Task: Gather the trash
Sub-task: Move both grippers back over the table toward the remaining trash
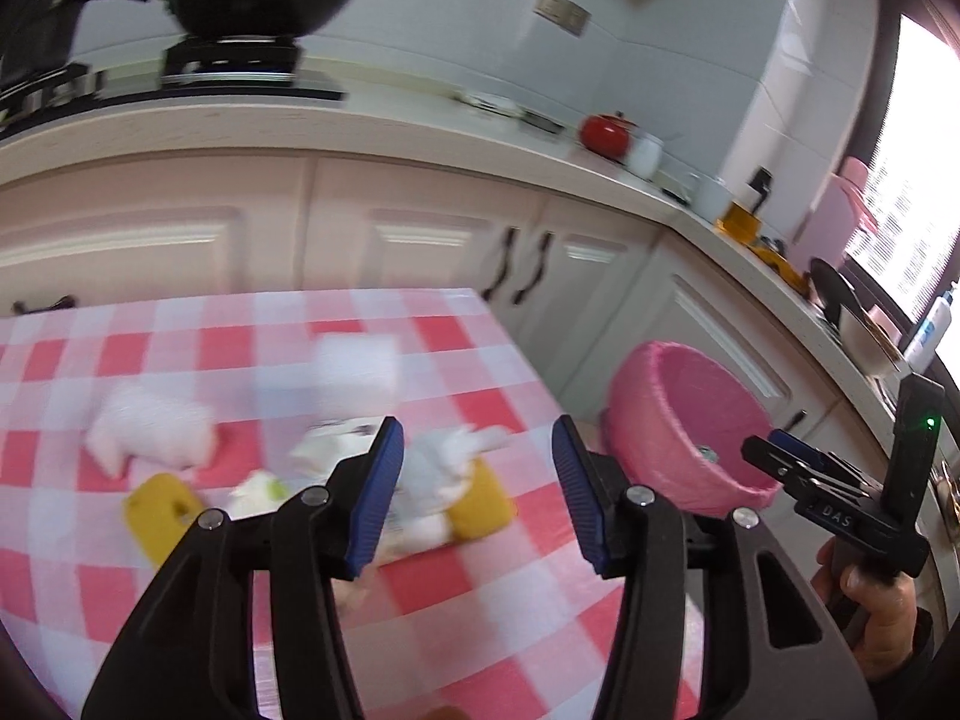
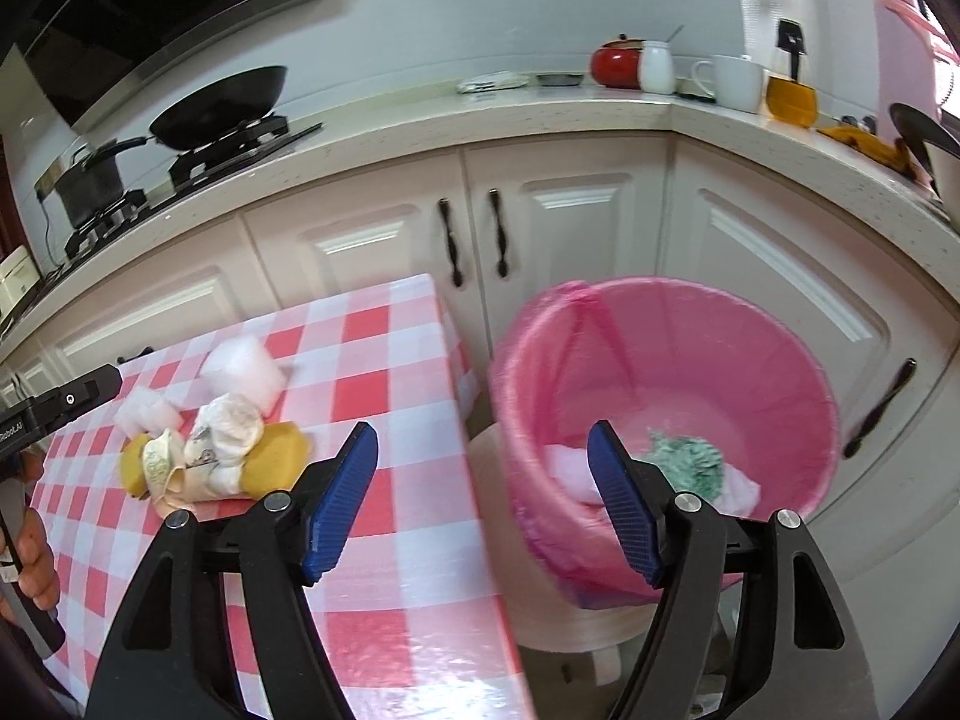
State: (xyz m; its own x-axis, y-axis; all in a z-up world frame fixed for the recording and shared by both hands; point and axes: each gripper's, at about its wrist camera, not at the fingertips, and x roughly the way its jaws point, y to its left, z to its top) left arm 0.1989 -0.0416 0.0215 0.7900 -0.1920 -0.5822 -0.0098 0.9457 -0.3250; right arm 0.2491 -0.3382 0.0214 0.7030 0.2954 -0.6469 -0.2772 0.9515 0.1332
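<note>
Trash lies in a blurred heap on the red-and-white checked table (image 1: 180,348): crumpled white paper (image 1: 432,480), two yellow sponges (image 1: 159,507), and white foam pieces (image 1: 360,366). My left gripper (image 1: 474,438) hovers over the table's near right part, open, with nothing between its blue pads. My right gripper (image 2: 483,438) is open and empty too, spanning the gap between the table edge and the pink-lined bin (image 2: 660,324). In the bin lie a green crumpled wad (image 2: 690,459) and white scraps. The same paper heap (image 2: 228,432) shows in the right wrist view.
The bin (image 1: 660,384) stands on the floor at the table's right corner, in front of white cabinets (image 2: 570,216). The counter behind carries a wok on a stove (image 2: 222,102), a red pot (image 2: 615,63), mugs and a yellow jar. A hand holds each gripper's handle.
</note>
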